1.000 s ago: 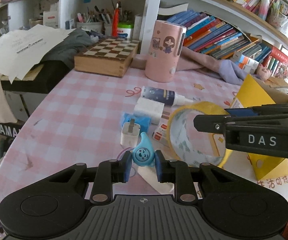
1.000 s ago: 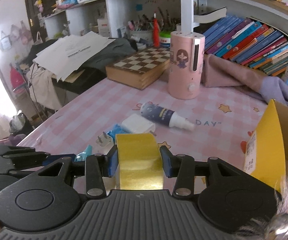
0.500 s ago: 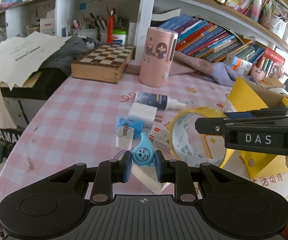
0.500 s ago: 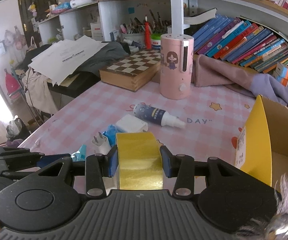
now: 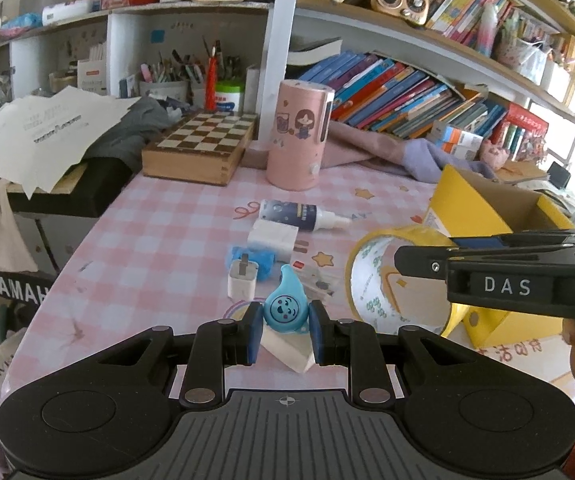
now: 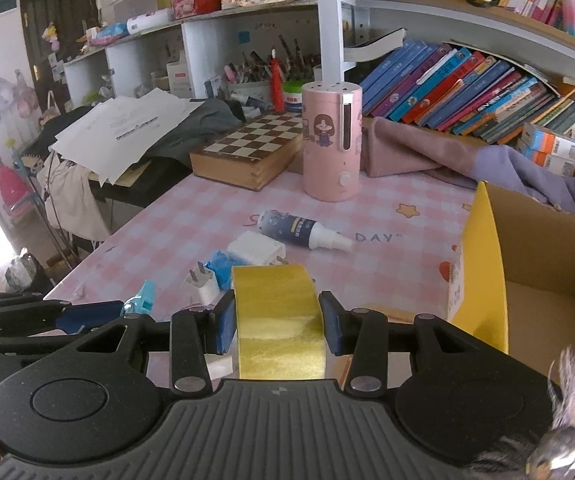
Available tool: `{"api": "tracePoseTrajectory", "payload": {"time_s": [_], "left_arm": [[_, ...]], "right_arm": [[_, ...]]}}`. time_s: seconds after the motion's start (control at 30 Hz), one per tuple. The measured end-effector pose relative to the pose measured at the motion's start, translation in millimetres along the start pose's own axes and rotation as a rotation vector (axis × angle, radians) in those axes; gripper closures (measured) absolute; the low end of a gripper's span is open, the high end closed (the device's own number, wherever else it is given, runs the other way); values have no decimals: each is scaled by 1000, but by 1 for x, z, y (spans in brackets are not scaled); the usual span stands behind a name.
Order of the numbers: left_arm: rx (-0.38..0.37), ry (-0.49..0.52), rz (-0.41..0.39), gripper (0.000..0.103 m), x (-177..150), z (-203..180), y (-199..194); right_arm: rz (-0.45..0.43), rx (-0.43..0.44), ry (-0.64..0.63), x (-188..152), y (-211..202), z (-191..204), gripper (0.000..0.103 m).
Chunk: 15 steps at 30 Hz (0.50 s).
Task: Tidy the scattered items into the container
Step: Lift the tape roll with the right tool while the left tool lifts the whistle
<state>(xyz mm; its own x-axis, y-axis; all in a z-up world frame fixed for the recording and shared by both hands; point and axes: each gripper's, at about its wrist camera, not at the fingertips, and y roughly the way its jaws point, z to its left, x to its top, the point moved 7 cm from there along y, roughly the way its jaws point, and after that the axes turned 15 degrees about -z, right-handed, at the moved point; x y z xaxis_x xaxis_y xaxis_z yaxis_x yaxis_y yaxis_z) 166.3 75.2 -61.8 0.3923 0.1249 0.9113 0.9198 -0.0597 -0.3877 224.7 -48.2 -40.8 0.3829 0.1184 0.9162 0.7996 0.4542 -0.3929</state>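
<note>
In left view only — blue drop's face point(image 5: 286, 309)

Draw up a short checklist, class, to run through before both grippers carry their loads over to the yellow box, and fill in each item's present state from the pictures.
1. Left gripper shut on the blue teardrop toy: ok.
2. Right gripper shut on the yellow tape roll: ok.
3. Yellow box open at the top: ok.
4. Room inside the box for both items: cannot tell, the floor is only partly visible.
5. Two grippers apart from each other: ok.
6. Table cleared: not ok; spray bottle, white charger plug and white adapter remain.
</note>
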Motion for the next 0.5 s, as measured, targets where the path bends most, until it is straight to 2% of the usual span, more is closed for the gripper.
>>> {"api": "tracePoseTrajectory", "payload": {"time_s": [0.5], "left_arm": [[-36, 42, -55, 80, -1, -15, -64]], "right_arm": [[-27, -39, 40, -14, -66, 17, 63]]}}
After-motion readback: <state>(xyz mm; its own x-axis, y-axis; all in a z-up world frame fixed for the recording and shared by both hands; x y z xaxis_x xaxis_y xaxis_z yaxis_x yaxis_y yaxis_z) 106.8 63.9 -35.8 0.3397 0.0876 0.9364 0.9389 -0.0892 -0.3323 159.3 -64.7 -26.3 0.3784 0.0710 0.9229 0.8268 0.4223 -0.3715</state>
